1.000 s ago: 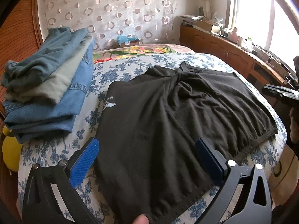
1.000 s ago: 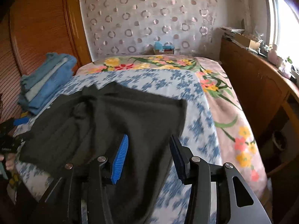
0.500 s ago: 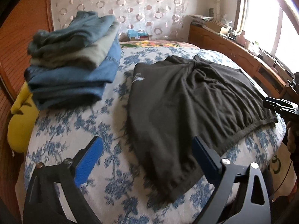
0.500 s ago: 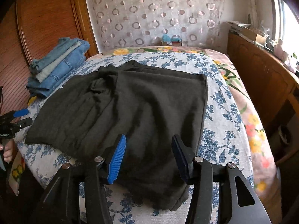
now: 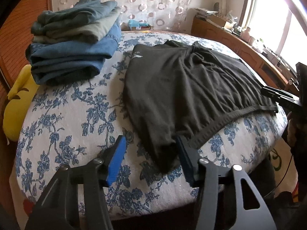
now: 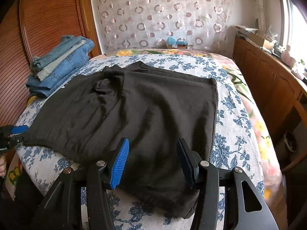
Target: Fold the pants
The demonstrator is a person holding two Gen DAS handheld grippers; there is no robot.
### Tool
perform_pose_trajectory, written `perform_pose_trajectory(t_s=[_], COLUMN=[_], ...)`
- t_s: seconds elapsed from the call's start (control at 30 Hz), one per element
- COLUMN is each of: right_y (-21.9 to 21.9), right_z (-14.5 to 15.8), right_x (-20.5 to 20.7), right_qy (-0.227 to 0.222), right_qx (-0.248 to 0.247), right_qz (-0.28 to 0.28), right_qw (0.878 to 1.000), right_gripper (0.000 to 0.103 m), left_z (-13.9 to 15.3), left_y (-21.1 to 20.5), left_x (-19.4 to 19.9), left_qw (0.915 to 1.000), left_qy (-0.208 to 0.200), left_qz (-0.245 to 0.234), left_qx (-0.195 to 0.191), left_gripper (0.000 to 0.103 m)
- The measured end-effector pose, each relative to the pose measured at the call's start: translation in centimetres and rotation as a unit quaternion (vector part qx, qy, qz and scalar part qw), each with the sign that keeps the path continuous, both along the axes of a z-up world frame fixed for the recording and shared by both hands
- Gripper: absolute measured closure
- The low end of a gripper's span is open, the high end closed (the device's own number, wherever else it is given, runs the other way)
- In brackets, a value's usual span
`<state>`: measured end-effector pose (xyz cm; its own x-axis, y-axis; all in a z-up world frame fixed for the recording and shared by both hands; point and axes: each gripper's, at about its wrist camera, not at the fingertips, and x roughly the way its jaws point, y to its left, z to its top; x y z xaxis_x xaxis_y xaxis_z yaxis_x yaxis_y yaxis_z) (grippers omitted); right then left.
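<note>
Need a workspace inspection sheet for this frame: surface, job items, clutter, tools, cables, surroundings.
Surface: bed with a blue floral cover; a second, yellow-flowered cover at the far end.
Job's things: dark pants spread flat, wrinkled near the far middle.
Clutter: stack of folded jeans at the far left corner; yellow cushion beside the bed; small blue box at the headboard end.
Grippers: left tool closing, a near corner of the pants between its pads, not yet pinched; right tool open over the near edge of the pants.
Cables: thin dark cord at the right edge of the left view.
Surroundings: wooden cabinet, patterned curtain, bright window.
</note>
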<state>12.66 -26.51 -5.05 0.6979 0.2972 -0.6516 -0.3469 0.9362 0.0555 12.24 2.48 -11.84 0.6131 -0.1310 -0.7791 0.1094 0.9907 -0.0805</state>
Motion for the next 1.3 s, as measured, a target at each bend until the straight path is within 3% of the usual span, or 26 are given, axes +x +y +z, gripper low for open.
perform_pose_trajectory(t_s=[0.13, 0.3, 0.63, 0.73, 0.87, 1.3], right_y=[-0.1, -0.6, -2.0, -2.6, -3.4, -5.7], right_z=[-0.1, -0.6, -0.5, -0.3, -0.2, 0.2], right_x=[-0.2, -0.4, -1.1, -1.5, -1.9, -2.3], right_qy=[0.001, 0.006, -0.001, -0.004, -0.005, -0.014], right_qx=[0.001, 0.001, 0.025, 0.031, 0.038, 0.054], right_qz=[0.001, -0.007, -0.020, -0.025, -0.030, -0.039], right_qw=[1.000, 1.000, 0.999, 0.999, 0.999, 0.998], right_gripper=[0.049, 0.049, 0.049, 0.049, 0.049, 0.049], left_z=[-0.1, 0.1, 4.2, 6.0, 7.4, 8.3], left_y=[-0.8, -1.5, -3.9, -5.2, -7.4, -14.4], left_x=[-0.3, -0.1, 1.8, 3.3, 4.9, 8.7], left_qw=[0.9994, 0.9991, 0.9960, 0.9930, 0.9897, 0.9787], left_qy=[-0.005, -0.001, -0.041, -0.052, -0.068, -0.068], left_qz=[-0.014, -0.037, -0.079, -0.099, -0.122, -0.191], left_qx=[0.032, 0.022, -0.005, -0.036, -0.034, -0.034], left_gripper=[0.069, 0.096, 0.098, 0.098, 0.098, 0.098])
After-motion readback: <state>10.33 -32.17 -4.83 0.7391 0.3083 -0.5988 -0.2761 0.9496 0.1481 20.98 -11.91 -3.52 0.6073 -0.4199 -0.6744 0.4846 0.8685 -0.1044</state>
